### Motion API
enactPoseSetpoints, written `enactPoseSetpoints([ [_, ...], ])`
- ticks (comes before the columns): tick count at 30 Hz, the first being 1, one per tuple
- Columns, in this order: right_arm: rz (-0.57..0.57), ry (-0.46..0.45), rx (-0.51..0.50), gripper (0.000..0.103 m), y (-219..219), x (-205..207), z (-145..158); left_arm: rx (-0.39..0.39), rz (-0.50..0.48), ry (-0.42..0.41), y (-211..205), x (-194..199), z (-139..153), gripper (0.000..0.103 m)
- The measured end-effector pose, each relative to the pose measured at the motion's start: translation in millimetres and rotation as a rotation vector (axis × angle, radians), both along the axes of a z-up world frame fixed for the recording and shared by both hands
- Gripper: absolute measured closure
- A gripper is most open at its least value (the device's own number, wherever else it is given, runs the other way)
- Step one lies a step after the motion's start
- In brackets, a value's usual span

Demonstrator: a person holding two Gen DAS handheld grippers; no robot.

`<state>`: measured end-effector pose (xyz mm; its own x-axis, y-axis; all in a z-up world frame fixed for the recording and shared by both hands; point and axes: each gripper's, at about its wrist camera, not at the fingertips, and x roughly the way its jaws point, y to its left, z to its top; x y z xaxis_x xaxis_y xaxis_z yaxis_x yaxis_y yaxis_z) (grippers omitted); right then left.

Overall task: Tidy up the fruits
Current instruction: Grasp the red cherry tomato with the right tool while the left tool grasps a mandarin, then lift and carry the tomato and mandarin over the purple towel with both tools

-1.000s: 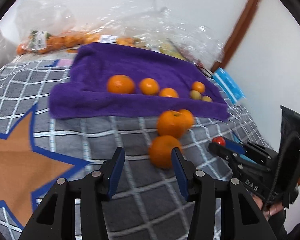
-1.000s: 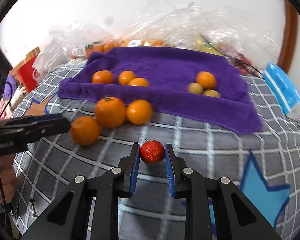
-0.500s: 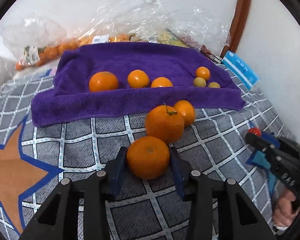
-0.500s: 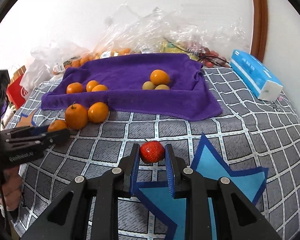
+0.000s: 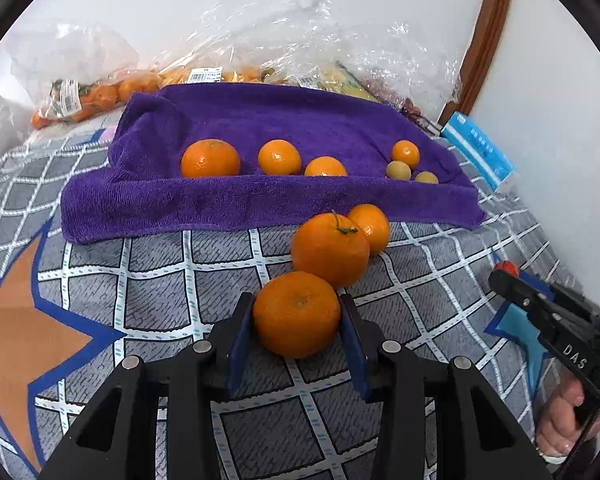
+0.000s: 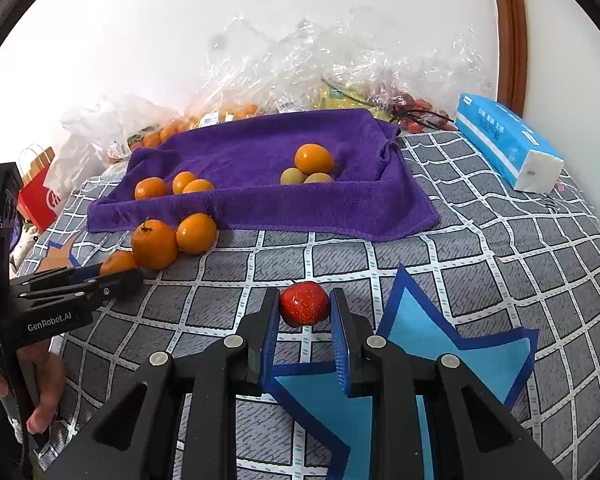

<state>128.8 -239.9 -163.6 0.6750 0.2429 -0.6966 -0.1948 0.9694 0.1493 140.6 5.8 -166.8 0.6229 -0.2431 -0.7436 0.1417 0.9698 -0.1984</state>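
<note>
My left gripper point(image 5: 296, 316) is shut on an orange point(image 5: 297, 314) low over the grey checked cloth; it also shows in the right wrist view point(image 6: 118, 262). Two more oranges point(image 5: 330, 249) lie just beyond it, before the purple towel point(image 5: 260, 120). On the towel lie three oranges point(image 5: 210, 159) at the left and three smaller fruits point(image 5: 405, 154) at the right. My right gripper point(image 6: 305, 306) is shut on a red strawberry point(image 6: 304, 304) above the cloth, and shows at the right of the left wrist view point(image 5: 500, 274).
Clear plastic bags of fruit point(image 5: 96, 92) are piled along the wall behind the towel. A blue tissue pack point(image 6: 508, 140) lies at the right. A red paper bag point(image 6: 40, 196) stands off the left edge. A brown door frame point(image 5: 482, 32) rises at the right.
My left gripper moved forward around the nearest orange and shut on it. My right gripper drew back to the right, still holding the strawberry.
</note>
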Motion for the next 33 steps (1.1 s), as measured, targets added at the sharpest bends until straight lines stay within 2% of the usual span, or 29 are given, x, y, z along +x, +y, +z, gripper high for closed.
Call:
enactPoseSetpoints([
  [3, 0.002, -0.001, 0.003, 0.078, 0, 0, 0, -0.035, 0.003, 0.001, 4, -1, 0, 0.064],
  [21, 0.035, 0.008, -0.022, 0.078, 10, 1, -2, -0.065, 0.010, -0.002, 6, -1, -1, 0.064],
  [25, 0.031, 0.001, -0.010, 0.078, 7, 0, 0, -0.104, 0.031, -0.019, 12, -5, 2, 0.064],
  [33, 0.022, -0.038, 0.031, 0.078, 1, -5, 6, -0.110, 0.039, -0.083, 11, -13, 12, 0.064],
])
